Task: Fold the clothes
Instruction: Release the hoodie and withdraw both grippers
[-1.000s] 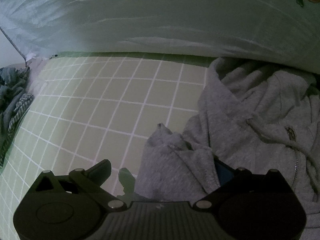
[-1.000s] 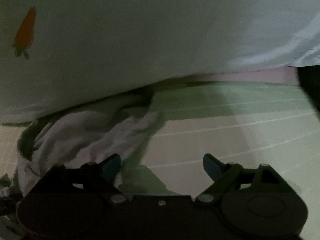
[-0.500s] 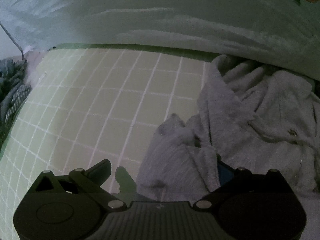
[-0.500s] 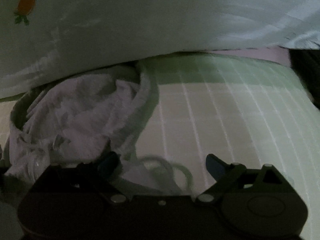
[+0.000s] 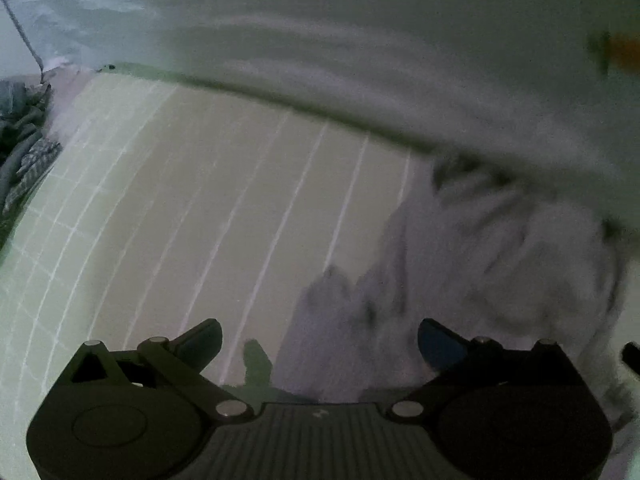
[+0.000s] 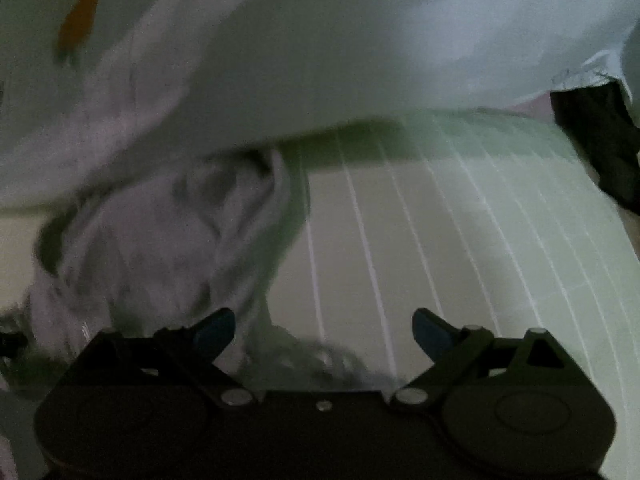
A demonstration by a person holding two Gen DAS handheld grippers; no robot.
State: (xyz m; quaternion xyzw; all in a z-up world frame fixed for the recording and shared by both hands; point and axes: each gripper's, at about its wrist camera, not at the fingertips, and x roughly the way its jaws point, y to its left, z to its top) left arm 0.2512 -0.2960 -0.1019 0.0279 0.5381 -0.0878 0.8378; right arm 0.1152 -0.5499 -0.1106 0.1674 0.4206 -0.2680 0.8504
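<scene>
So, quick rundown from my end of the rig

left gripper: tongs spread wide, pinching nothing; a rumpled edge of the grey hoodie sits between them, I'd guess so I can bite a corner

right gripper: tongs spread too, nothing pinched; a loop of the hoodie's drawcord lies just under the gap

where the hoodie is: bunched in a heap on the grid mat, tucked against the white sheet at the back, between my two grippers, so each can take a side

fabric: soft fleecy knit, floppy, lots of deep folds; both views are blurry so I can't pick out a zip or cuffs

mat: flat, pale green, thin white lines, looks smooth

sheet: thin, creased, printed with a small orange carrot

left edge: a pile of striped clothes, waiting its turn I reckon

task progress: barely begun, nothing flattened yet
</scene>
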